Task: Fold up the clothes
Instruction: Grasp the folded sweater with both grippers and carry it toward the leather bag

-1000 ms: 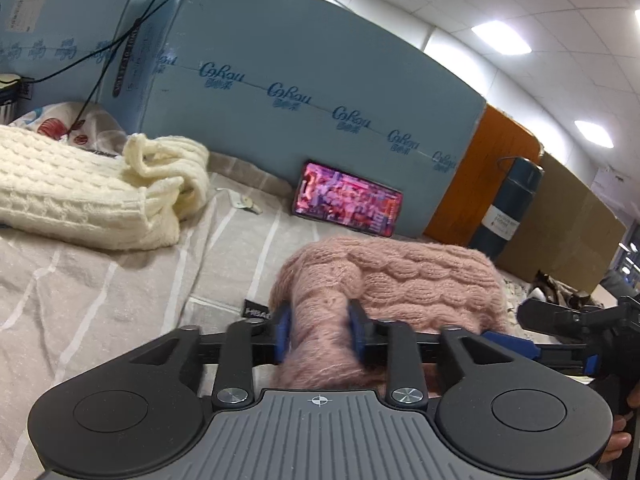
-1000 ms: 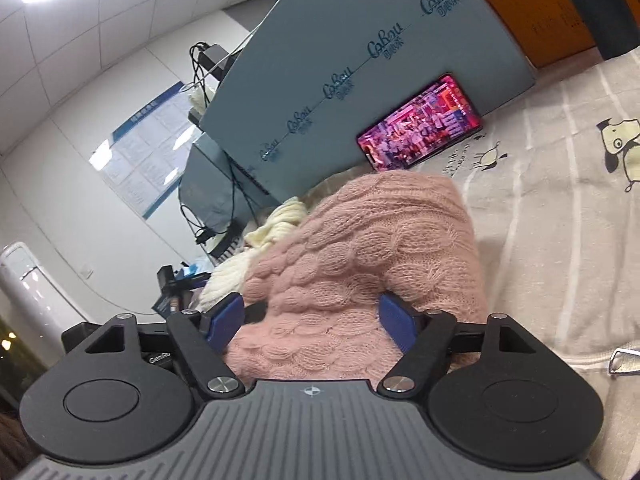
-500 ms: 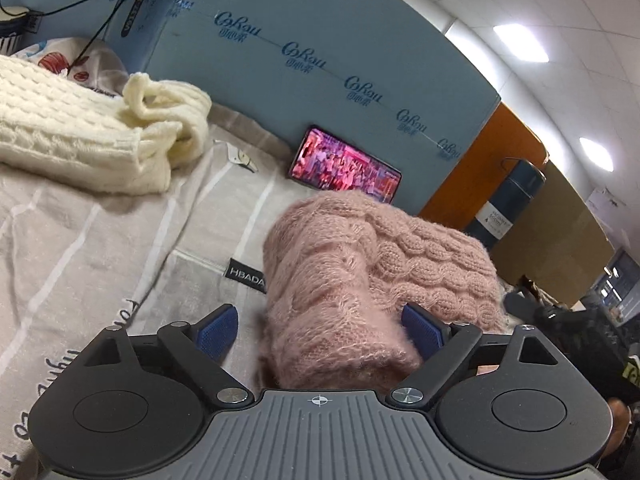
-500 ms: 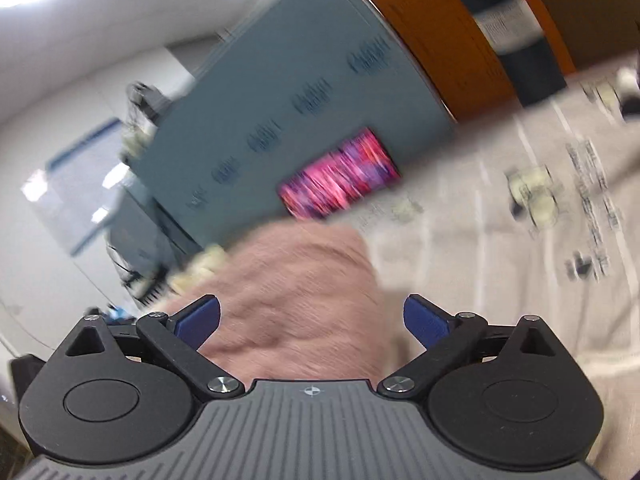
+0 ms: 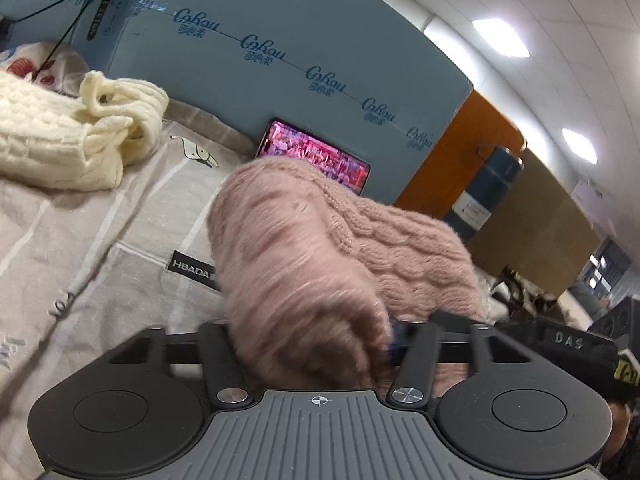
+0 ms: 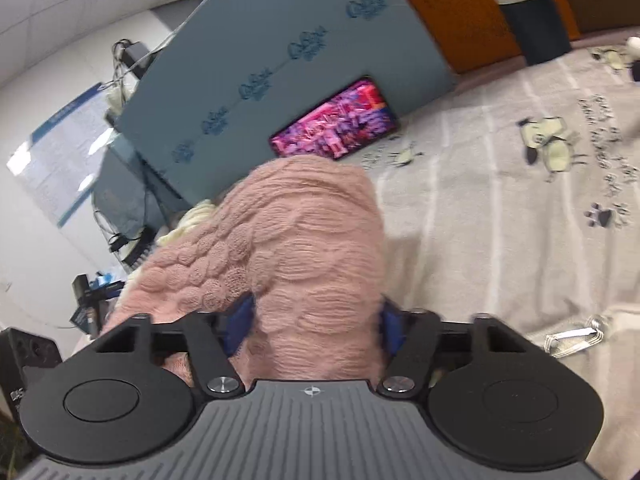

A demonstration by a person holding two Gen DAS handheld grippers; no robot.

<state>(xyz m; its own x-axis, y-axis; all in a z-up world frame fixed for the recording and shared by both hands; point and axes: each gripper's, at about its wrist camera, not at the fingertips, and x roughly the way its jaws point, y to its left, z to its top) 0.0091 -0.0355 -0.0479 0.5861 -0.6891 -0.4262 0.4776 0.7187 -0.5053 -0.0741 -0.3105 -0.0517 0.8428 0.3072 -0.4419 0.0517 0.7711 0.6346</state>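
Note:
A folded pink cable-knit sweater [image 5: 304,248] lies bundled on the grey striped sheet [image 5: 80,240]; it also fills the middle of the right wrist view [image 6: 304,240]. My left gripper [image 5: 308,340] is closed around one end of the bundle, with thick knit between the fingers. My right gripper [image 6: 316,320] is closed around the other end, blue pads pressed into the knit on both sides. The right gripper's black body shows at the right edge of the left wrist view [image 5: 568,344].
A folded cream knit sweater [image 5: 72,136] lies at the far left of the sheet. A phone with a lit pink screen [image 5: 316,160] leans on the blue foam board [image 5: 280,60]. A dark blue bottle [image 5: 484,196] stands at the back right.
Half a second ago both grippers stood wide open beside the pink bundle. Both have since closed onto its ends. The left gripper had let go of a narrower pinch before that.

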